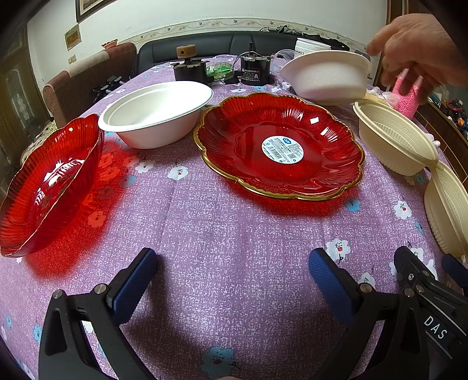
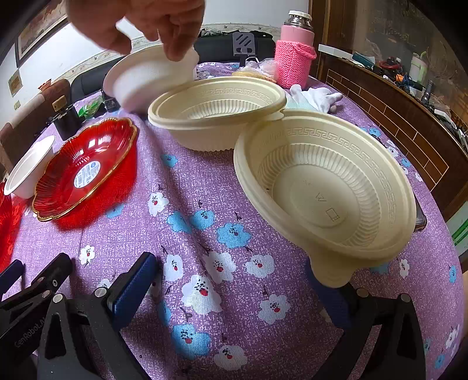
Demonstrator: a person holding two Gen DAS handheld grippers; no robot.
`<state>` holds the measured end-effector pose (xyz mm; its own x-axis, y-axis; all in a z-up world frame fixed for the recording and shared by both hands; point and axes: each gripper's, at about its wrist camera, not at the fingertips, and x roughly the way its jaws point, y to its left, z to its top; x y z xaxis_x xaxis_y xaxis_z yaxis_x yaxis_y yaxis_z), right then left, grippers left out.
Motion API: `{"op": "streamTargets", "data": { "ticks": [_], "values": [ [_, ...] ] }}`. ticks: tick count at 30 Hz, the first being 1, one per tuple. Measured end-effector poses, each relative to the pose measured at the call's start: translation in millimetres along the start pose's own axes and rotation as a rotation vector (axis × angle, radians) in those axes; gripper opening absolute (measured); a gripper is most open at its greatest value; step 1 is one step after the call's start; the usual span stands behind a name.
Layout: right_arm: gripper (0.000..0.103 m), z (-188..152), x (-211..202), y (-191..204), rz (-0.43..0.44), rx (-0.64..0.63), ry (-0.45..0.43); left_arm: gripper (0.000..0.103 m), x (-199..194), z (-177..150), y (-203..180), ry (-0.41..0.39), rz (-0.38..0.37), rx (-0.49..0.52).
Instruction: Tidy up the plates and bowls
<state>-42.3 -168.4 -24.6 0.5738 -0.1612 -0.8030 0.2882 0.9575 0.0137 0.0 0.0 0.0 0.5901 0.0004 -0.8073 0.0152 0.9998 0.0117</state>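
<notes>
A purple flowered cloth (image 1: 234,233) covers the table. The left gripper (image 1: 232,276) sits low and near, with its blue fingers spread wide apart and nothing between them. The right gripper (image 2: 231,280) is spread wide too and holds nothing, though the tab of the near cream bowl (image 2: 324,187) sits just over its right finger. A red plate (image 1: 280,146) with a gold rim lies flat in the middle of the table, with a round sticker (image 1: 282,149) in its center. A second red plate (image 1: 49,187) is at the near left, tilted up on one side. A white bowl (image 1: 155,112) stands just beyond it, to the left of the flat plate. On the right are two cream bowls, the near one tilted and touching the rim of the far cream bowl (image 2: 216,114). At the far right a bare hand (image 2: 140,23) pinches the rim of another white bowl (image 2: 149,81), which is tipped. A pink bottle (image 2: 295,49) in a knit sleeve stands farther back, beside a white glove (image 2: 316,96).
</notes>
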Motion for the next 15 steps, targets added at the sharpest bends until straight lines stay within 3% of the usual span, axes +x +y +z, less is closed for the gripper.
{"op": "streamTargets", "data": {
  "ticks": [15],
  "values": [
    [0.102, 0.0, 0.0, 0.0, 0.000, 0.000, 0.000, 0.103, -0.8, 0.7, 0.8, 0.000, -0.005, 0.003]
  ]
}}
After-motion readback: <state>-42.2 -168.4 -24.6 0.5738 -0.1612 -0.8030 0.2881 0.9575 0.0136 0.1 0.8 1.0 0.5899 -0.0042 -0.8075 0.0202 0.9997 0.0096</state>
